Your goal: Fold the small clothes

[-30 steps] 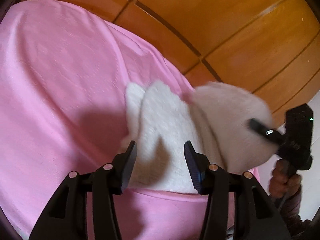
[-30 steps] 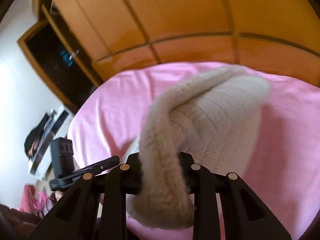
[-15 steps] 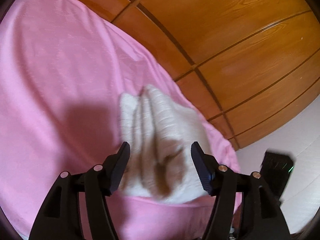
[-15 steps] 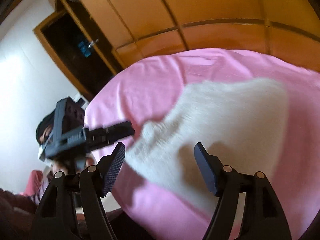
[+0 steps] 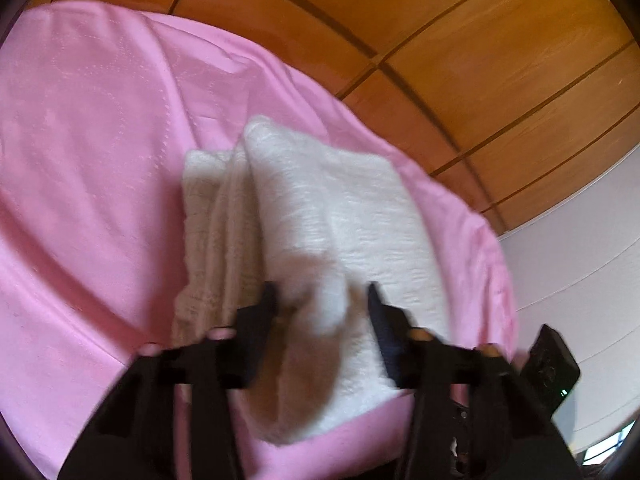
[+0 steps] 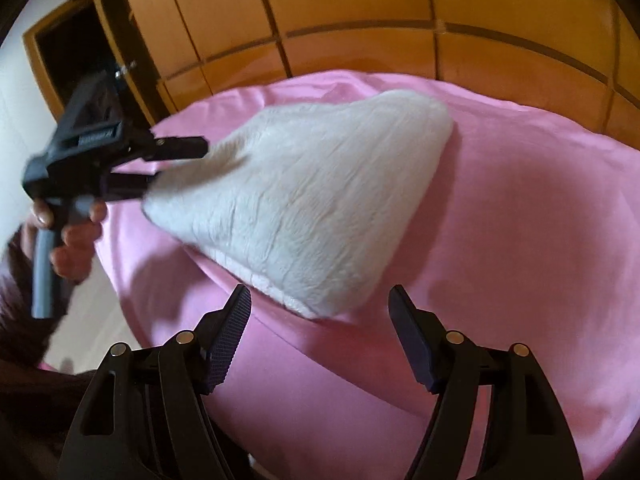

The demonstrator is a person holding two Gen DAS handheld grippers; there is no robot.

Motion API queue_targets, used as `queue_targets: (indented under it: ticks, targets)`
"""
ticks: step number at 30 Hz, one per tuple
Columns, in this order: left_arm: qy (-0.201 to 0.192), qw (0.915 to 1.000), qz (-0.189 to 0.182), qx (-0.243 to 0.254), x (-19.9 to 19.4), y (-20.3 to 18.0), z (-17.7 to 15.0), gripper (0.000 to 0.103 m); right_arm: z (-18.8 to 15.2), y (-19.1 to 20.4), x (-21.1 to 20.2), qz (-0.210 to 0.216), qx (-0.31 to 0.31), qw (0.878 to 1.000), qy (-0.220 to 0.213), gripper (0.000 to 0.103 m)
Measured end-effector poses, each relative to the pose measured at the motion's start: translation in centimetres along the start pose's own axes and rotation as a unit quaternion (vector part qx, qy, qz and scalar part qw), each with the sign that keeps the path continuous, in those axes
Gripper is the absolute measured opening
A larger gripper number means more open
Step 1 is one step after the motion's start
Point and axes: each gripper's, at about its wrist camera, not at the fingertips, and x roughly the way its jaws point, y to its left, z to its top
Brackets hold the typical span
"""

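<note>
A white fuzzy knitted garment [image 6: 312, 200] lies folded on a pink bedsheet [image 6: 520, 240]. My left gripper [image 5: 322, 300] has a raised fold of the garment's near edge [image 5: 320, 292] between its closing jaws. In the right wrist view the left gripper [image 6: 176, 164] holds that corner up off the sheet, with the cloth stretched toward it. My right gripper [image 6: 318, 294] stands open just in front of the garment's nearest corner, with nothing clamped in it.
Wooden wardrobe panels [image 6: 360, 8] rise behind the bed, with a dark open compartment [image 6: 60, 52] at the left. A person's hand [image 6: 68, 232] grips the left tool's handle. White wall [image 5: 580, 240] lies past the bed's right edge. Pink sheet spreads to the garment's left [image 5: 80, 160].
My right gripper let go of the garment, opened and sank toward the bed. The garment dropped flat. My left gripper closed on its near edge and raised that corner.
</note>
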Motion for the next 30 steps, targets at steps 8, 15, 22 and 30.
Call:
queue_targets:
  ticks: [8,15,22,30]
  targets:
    - [-0.023,0.9946,0.099,0.017,-0.6,1.1,-0.7,0.01,-0.7,1.4,-0.5,-0.024,-0.047,0.998,-0.017,0.016]
    - [-0.053,0.9892,0.136,0.014,-1.2,1.5,-2.6,0.035,-3.1,0.1,1.6,-0.011,-0.035,0.998,0.041,0.005]
    - [-0.136,0.9837,0.11,0.041,-4.8,-1.8,-1.4,0.041,-0.7,-2.6,-4.3,0.033,-0.011,0.999,0.0,0.01]
    - [-0.099,0.9858,0.108,0.081,0.3,-4.1,1.2,0.041,5.3,-1.1,-1.9,0.03,0.006,0.997,-0.064,0.059]
